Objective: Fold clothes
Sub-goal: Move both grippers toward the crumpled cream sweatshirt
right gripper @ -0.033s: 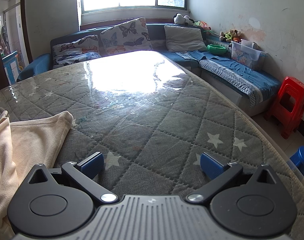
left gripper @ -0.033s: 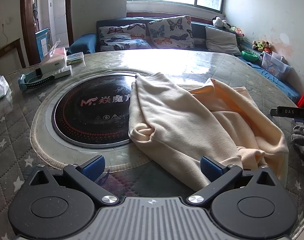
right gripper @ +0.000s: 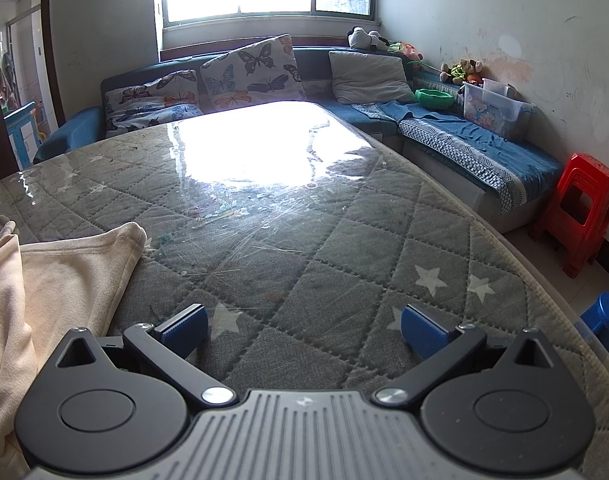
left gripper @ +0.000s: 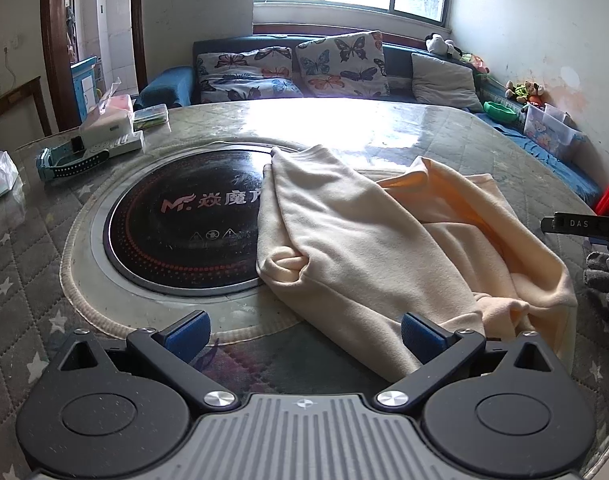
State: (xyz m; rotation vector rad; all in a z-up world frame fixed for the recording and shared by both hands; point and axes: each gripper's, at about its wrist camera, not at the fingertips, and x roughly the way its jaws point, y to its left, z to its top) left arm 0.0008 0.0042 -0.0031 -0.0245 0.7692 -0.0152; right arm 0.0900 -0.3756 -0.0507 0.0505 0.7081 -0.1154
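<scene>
Both grippers' blue-padded fingers point(left gripper: 186, 330) spread wide, empty, over the grey quilted star-print table point(right gripper: 344, 280). Ahead of the left gripper point(left gripper: 304, 332) lies a crumpled cream fleece garment point(left gripper: 368, 248); beyond, a blue sofa point(right gripper: 444, 128).

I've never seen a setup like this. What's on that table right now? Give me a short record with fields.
garment: cream garment, crumpled, unfolded, partly over the black round cooktop
surface: quilted star-pattern table cover under clear sheet
left gripper: open, holding nothing, cloth edge by its right finger
right gripper: open, over bare cover, garment to its left
far left clutter: white boxes
</scene>
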